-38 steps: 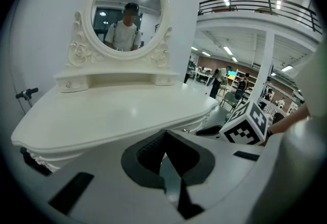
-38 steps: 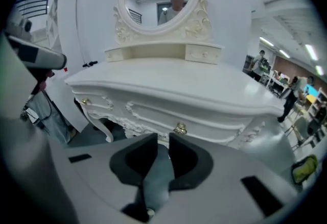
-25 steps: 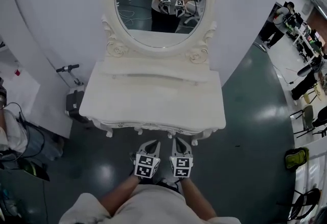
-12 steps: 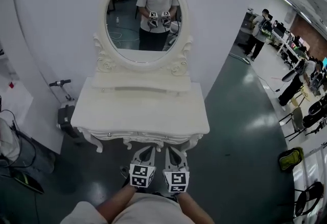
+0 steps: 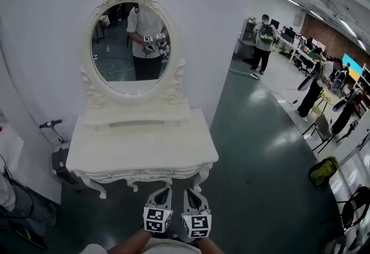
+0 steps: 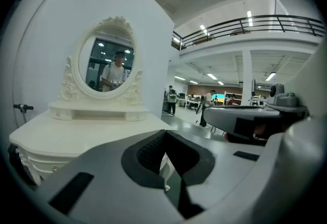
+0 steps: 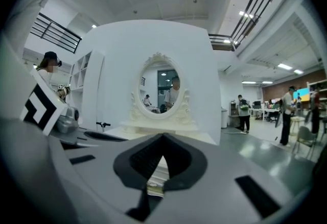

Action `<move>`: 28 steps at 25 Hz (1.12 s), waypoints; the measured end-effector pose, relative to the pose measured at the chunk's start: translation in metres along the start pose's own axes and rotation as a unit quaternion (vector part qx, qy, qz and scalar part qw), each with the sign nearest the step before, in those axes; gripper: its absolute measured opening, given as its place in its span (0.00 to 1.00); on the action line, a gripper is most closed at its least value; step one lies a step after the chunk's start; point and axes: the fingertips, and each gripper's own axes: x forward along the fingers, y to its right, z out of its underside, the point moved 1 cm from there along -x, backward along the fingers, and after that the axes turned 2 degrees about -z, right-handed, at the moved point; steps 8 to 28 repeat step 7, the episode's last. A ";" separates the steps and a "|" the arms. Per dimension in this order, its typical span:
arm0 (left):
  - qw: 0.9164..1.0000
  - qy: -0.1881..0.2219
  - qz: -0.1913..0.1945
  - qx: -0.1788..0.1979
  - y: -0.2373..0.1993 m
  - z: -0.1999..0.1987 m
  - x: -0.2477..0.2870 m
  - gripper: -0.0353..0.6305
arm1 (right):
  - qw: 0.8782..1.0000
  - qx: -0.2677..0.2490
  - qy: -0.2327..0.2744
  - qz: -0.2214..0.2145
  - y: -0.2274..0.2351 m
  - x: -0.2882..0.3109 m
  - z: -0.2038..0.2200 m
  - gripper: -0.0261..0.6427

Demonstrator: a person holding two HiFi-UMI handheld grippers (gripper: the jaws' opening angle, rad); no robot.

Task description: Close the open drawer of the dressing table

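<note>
**In front of the dressing table: both tongs closed, drawer front flush**

Before the white dressing table (image 5: 139, 146), the person holds the two tongs side by side, both aimed at the table's front. Neither touches it. In the head view the left tongs (image 5: 164, 192) and the right tongs (image 5: 190, 194) sit just beside each other, below the table's front edge and towards its right half. Each carries its marker cube nearer the person.

The left gripper view shows that pair's jaws meeting at the tips with nothing between them. A pale table leg shows only through the window behind the tips. The right gripper view shows the same: jaws together and empty, with the table and its mirror straight ahead.

The drawer front (image 5: 141, 174) lies along the carved front apron under the tabletop. From the head view it appears flush with the apron, with no part standing out past the top. Small knobs can be made out along that front, though the seam itself is too fine to see.

The tabletop is bare white, with a low raised shelf (image 5: 136, 120) at its back. Above the shelf stands an oval mirror (image 5: 130, 44) in an ornate frame, against a white wall (image 5: 46, 10). The mirror reflects the person holding the tongs. The floor (image 5: 260, 154) is dark green and glossy. Other people (image 5: 264, 41) stand well apart, far off to the right.
</note>
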 end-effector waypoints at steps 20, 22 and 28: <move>0.999 0.002 0.039 0.028 0.018 -0.013 0.012 0.06 | 0.999 0.005 0.018 0.037 0.020 -0.005 -0.012 0.06; 0.999 0.002 0.039 0.028 0.018 -0.013 0.012 0.06 | 0.999 0.005 0.018 0.037 0.020 -0.005 -0.012 0.06; 0.999 0.002 0.039 0.028 0.018 -0.013 0.012 0.06 | 0.999 0.005 0.018 0.037 0.020 -0.005 -0.012 0.06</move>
